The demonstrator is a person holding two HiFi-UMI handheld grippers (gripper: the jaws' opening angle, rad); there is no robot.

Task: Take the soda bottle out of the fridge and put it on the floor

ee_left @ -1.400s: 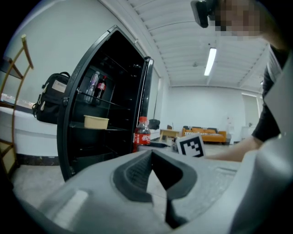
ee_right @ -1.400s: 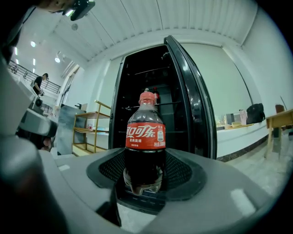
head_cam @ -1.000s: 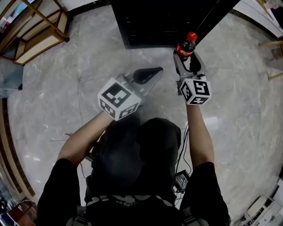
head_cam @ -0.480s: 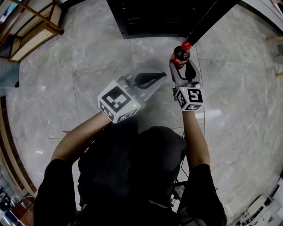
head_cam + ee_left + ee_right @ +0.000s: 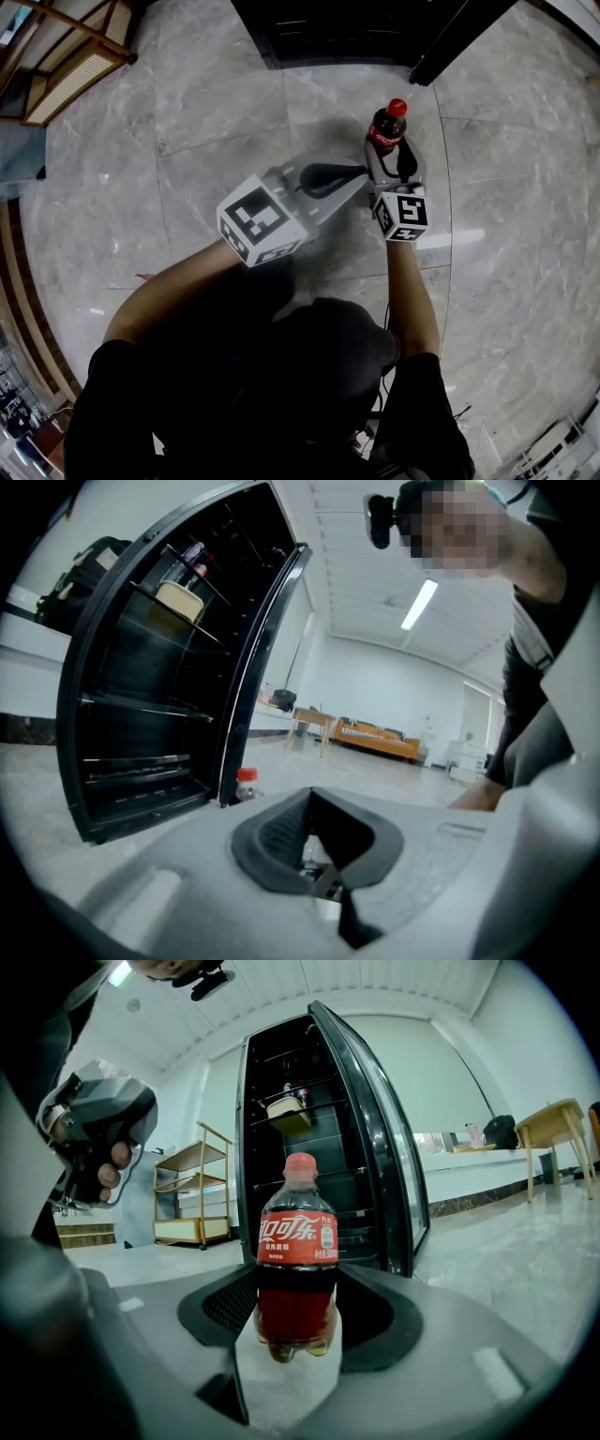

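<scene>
A soda bottle (image 5: 385,128) with a red cap and red label stands upright between the jaws of my right gripper (image 5: 390,156), which is shut on its lower body (image 5: 295,1297). It is over the marble floor in front of the black fridge (image 5: 328,28). Whether its base touches the floor I cannot tell. The fridge door (image 5: 459,37) stands open. My left gripper (image 5: 349,178) is shut and empty, just left of the bottle. In the left gripper view only the bottle's cap (image 5: 246,780) shows over the closed jaws.
A wooden shelf unit (image 5: 66,66) stands at the far left of the marble floor (image 5: 187,122). Inside the fridge a pale container (image 5: 178,600) sits on an upper shelf. A wooden table (image 5: 553,1124) is off to the right, and an orange sofa (image 5: 380,739) lies far back.
The right gripper has carried the bottle away from the fridge and nearer to the person. The left gripper has moved right, closer to the bottle.
</scene>
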